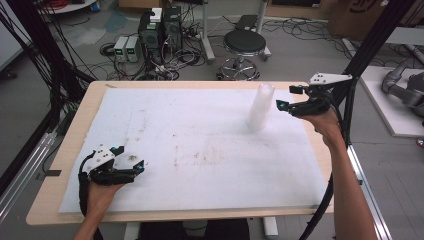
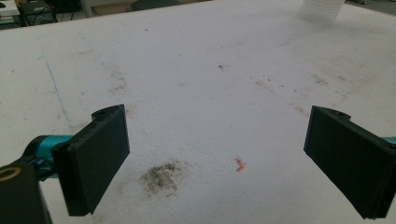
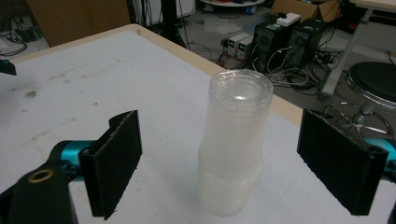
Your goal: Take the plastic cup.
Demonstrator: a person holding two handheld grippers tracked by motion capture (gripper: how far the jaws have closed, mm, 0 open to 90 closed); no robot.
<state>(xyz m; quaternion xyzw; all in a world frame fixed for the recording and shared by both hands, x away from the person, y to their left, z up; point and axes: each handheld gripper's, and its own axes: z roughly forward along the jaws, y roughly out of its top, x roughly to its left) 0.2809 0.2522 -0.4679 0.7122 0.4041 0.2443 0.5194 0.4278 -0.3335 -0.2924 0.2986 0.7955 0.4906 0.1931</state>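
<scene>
A stack of clear plastic cups point(image 1: 260, 107) stands upside down on the white mat point(image 1: 200, 145), toward the far right. My right gripper point(image 1: 289, 98) is open just to the right of the stack and level with its upper half. In the right gripper view the cup stack point(image 3: 235, 144) rises between the two spread jaws, touching neither. My left gripper point(image 1: 131, 157) rests low over the mat's near left corner, open. Its jaws stand wide apart in the left gripper view, with nothing between them but stained mat point(image 2: 201, 93).
The mat lies on a wooden table point(image 1: 75, 130). A dark smudge point(image 2: 161, 176) and a small red scrap point(image 2: 240, 164) mark the mat near the left gripper. Beyond the far edge are a black stool point(image 1: 244, 45), computer boxes point(image 1: 160, 32) and cables on the floor.
</scene>
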